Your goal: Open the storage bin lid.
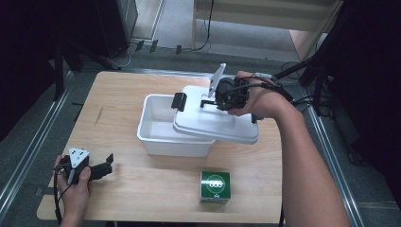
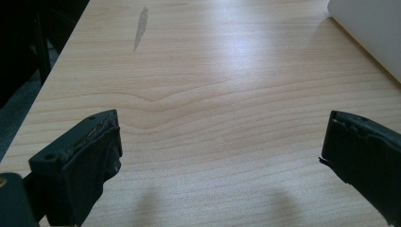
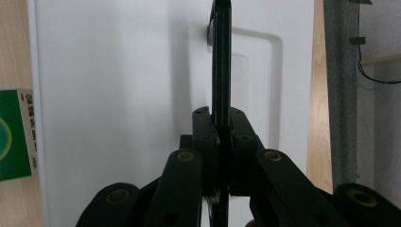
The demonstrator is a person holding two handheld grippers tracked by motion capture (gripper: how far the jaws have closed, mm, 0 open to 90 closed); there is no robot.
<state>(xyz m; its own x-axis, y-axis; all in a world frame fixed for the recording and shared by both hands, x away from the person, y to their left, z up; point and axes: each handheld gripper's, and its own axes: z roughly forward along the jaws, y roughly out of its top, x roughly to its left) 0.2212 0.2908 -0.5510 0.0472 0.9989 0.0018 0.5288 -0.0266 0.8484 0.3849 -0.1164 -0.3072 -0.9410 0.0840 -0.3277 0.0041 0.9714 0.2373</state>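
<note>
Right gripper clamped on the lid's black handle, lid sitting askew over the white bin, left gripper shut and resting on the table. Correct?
Not quite: the left gripper is open. The left gripper view shows its fingers wide apart with bare table between them. The rest holds: in the right gripper view the right gripper is shut on the lid's black handle, and the high view shows the lid askew over the white bin.

The right claw (image 1: 206, 101) grips what looks like the black handle (image 1: 204, 100) of a white lid (image 1: 213, 124), held askew over the white bin (image 1: 158, 130). The left claw (image 1: 105, 168) rests low on the wooden surface (image 1: 118, 94), near a green box (image 1: 215, 186).
</note>
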